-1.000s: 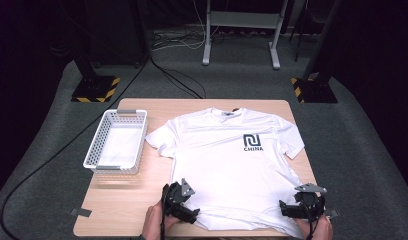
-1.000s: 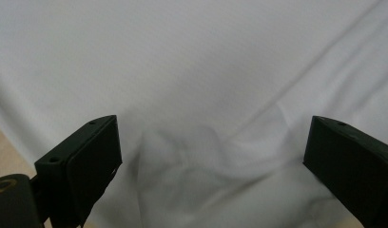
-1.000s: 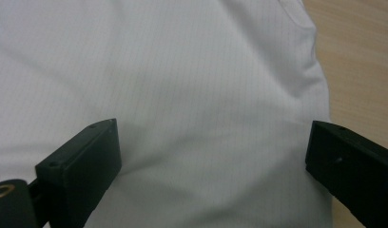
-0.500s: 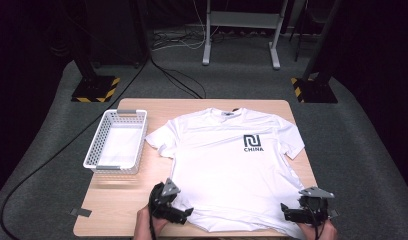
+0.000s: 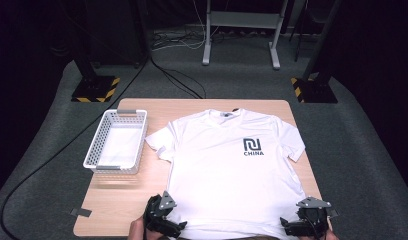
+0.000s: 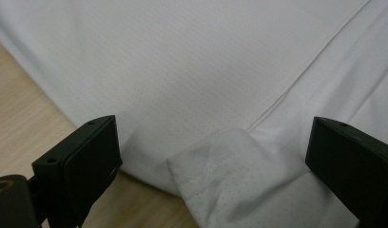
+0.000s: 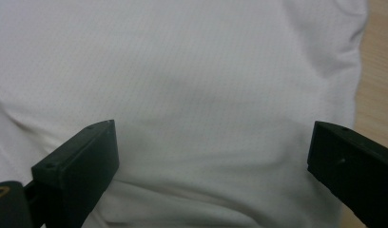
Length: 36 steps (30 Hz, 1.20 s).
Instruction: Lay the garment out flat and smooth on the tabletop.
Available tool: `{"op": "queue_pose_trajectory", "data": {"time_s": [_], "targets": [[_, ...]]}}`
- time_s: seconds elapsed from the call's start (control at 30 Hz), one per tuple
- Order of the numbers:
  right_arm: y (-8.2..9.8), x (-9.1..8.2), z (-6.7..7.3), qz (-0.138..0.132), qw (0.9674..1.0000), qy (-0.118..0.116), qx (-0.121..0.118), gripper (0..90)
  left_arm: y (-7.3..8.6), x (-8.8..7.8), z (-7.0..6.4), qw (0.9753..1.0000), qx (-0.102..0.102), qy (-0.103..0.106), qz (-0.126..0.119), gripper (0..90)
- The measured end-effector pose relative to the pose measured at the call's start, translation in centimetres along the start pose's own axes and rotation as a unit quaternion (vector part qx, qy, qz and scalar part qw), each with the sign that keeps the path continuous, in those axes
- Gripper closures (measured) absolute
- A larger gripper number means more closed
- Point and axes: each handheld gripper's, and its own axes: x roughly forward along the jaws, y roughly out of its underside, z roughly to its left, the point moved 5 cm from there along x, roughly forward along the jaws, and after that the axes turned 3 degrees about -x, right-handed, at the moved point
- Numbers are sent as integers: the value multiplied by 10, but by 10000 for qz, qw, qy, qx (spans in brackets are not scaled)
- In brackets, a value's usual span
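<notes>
A white T-shirt (image 5: 227, 170) is laid flat, face up, on the wooden counter (image 5: 124, 200), with its collar toward the far edge and its hem at the near edge. A dark logo is printed on its chest. A white mesh basket (image 5: 117, 142) stands on the counter just beside the shirt's sleeve, and nothing is seen in it.

The left gripper (image 5: 164, 222) is placed at the shirt's near left hem corner, and the right gripper (image 5: 304, 225) at the near right corner. In the left gripper view, the left gripper (image 6: 213, 161) is seen spread wide, with a small turned-up fold of hem lying between its jaws but not pinched. In the right gripper view, the right gripper (image 7: 211, 161) is likewise held wide apart over flat cloth near the shirt's side edge, and nothing is gripped.

The work is judged to be at its very start: the shirt is spread out and smoothed, both hem corners are approached, but no hold has been taken and no fold is made. The closing on the corners, the folding itself, and perhaps the placing in the basket are all left to be done.
</notes>
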Motion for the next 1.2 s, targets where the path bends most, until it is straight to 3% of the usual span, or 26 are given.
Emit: {"op": "queue_pose_trajectory", "data": {"time_s": [0.03,0.07,0.13,0.23,0.33,0.47,0.57,0.63,0.73,0.8,0.83,0.9,0.97,1.03,1.17,1.2], "targets": [[-6,0,-3,-178,9998,11,79,27,-8,-2,5,9998,-100,-48,-188,34],[-10,3,-4,-256,9996,33,101,27,-14,1,7,9997,-133,-99,-196,28],[-20,12,-3,-371,9993,-9,105,25,-25,13,7,9997,-21,-186,-178,17],[-28,29,-2,-274,9996,-39,86,8,-29,35,5,9992,221,-304,165,2],[-24,31,-3,-387,9990,-122,172,9,-16,29,-3,9990,425,-158,7,9],[-10,22,-9,-440,9986,-49,272,9,11,6,-9,9983,556,144,-37,11],[-6,18,-9,-361,9989,-24,313,8,25,-8,-5,9978,635,188,-47,17],[-5,16,-9,-291,9991,-23,305,8,28,-13,6,9987,440,152,-197,9],[-6,15,-11,-280,9992,1,302,6,24,-18,26,9983,-78,-78,-572,1],[-10,11,-17,-438,9984,37,364,7,17,-17,43,9952,-515,-414,-718,0],[-13,10,-21,-539,9977,50,400,6,14,-15,51,9931,-736,-480,-772,0],[-20,13,-31,-692,9963,77,506,2,9,-9,68,9883,-1110,-786,-695,0],[-27,21,-41,-744,9954,51,603,0,7,-1,81,9851,-1319,-927,-604,0],[-33,30,-49,-751,9950,61,655,0,4,2,90,9819,-1282,-1258,-594,0],[-38,46,-59,-715,9951,101,678,0,2,6,100,9748,-1360,-1650,-637,0],[-39,49,-60,-707,9954,172,624,0,2,6,101,9742,-1380,-1674,-629,0]]}}
